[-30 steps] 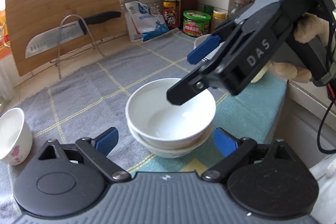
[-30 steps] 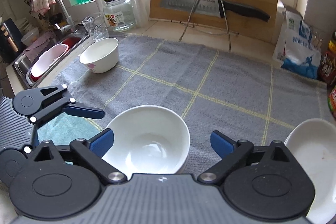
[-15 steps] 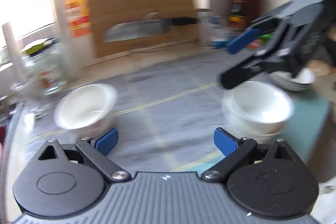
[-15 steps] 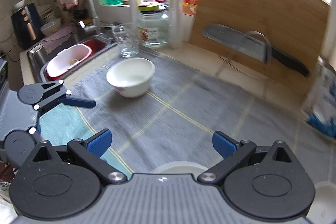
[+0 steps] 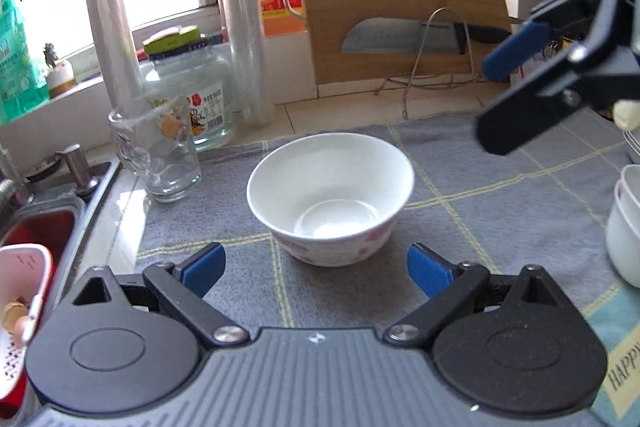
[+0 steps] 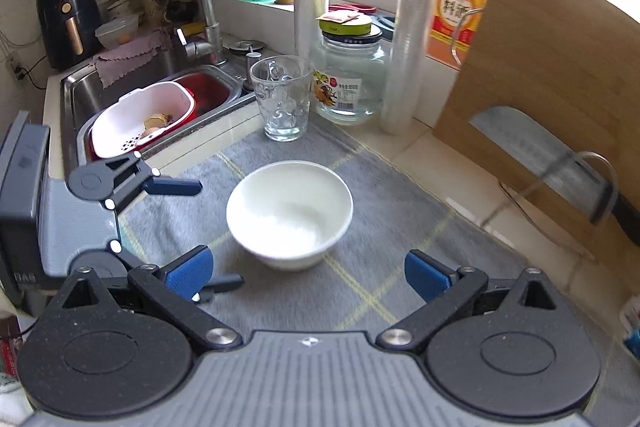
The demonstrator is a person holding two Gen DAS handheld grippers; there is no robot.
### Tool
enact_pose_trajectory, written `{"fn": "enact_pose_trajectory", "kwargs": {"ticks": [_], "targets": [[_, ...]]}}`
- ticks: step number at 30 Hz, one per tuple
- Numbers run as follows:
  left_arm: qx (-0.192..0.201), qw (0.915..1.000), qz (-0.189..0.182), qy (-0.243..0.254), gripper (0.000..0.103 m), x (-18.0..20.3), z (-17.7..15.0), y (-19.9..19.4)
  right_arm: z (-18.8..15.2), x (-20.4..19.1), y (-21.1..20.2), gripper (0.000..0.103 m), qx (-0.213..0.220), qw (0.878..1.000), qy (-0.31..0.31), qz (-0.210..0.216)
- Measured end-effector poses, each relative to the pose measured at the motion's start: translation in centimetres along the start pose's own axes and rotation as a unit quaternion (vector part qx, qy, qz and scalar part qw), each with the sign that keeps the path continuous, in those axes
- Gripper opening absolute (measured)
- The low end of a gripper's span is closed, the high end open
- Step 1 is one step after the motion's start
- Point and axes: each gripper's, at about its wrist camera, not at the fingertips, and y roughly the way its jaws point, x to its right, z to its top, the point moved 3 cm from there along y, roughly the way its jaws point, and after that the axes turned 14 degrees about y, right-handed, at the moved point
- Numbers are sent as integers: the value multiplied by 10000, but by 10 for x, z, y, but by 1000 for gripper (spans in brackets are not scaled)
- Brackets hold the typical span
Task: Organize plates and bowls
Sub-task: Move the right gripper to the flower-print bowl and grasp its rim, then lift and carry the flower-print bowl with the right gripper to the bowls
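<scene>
Bowl [image 5: 330, 197], white with pink flower print: upright on grey checked cloth [image 5: 500, 163] over tabletop, near drinking glass [image 5: 154, 151]. Stacked white bowls [image 5: 626, 223]: cloth's right edge. Left hand-held gripper [image 5: 316, 265]: jaws wide, empty, bowl just ahead. Right hand-held gripper [image 6: 308, 271]: jaws wide, empty, above the same bowl.

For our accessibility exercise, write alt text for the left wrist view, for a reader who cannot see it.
A white ceramic bowl with pink flowers sits on a grey checked cloth, just ahead of the left gripper, whose jaws are open and empty. A clear drinking glass stands left; the right gripper hovers upper right.
</scene>
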Motion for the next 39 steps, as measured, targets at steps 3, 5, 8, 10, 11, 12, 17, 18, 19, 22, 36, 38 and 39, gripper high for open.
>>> {"fn": "enact_pose_trajectory", "kwargs": {"ticks": [3, 5, 8, 10, 11, 12, 17, 18, 19, 22, 36, 38, 39], "targets": [[18, 10000, -73, 6, 97, -1, -1, 9, 11, 1, 22, 103, -129, 9999, 48, 24], [32, 9999, -101, 19, 97, -1, -1, 13, 16, 1, 35, 102, -256, 9996, 94, 73], [119, 9997, -195, 36, 97, -2, 3, 16, 23, 2, 52, 101, -395, 9991, 132, 107], [137, 9996, -212, 90, 97, -1, 5, 20, 26, 3, 60, 101, -447, 9988, 152, 98], [142, 9996, -214, 97, 97, -1, 6, 21, 28, 4, 64, 100, -482, 9986, 165, 107], [146, 9996, -234, 97, 97, -2, 6, 23, 29, 5, 69, 100, -512, 9985, 184, 111], [201, 9992, -345, 87, 96, -2, 7, 28, 35, 10, 86, 92, -639, 9974, 306, 136], [223, 9990, -367, 87, 96, -2, 7, 28, 36, 11, 89, 91, -649, 9973, 325, 147], [236, 9989, -392, 96, 95, -3, 8, 28, 37, 11, 91, 90, -668, 9971, 339, 161], [272, 9986, -433, 132, 95, -3, 9, 28, 39, 13, 96, 86, -707, 9966, 360, 203], [278, 9981, -530, 124, 93, -5, 9, 31, 41, 16, 107, 70, -826, 9946, 515, 371], [253, 9982, -528, 144, 93, -5, 9, 31, 41, 16, 106, 70, -824, 9942, 558, 398], [237, 9982, -523, 164, 92, -5, 9, 31, 41, 16, 106, 70, -821, 9941, 572, 410]]}}
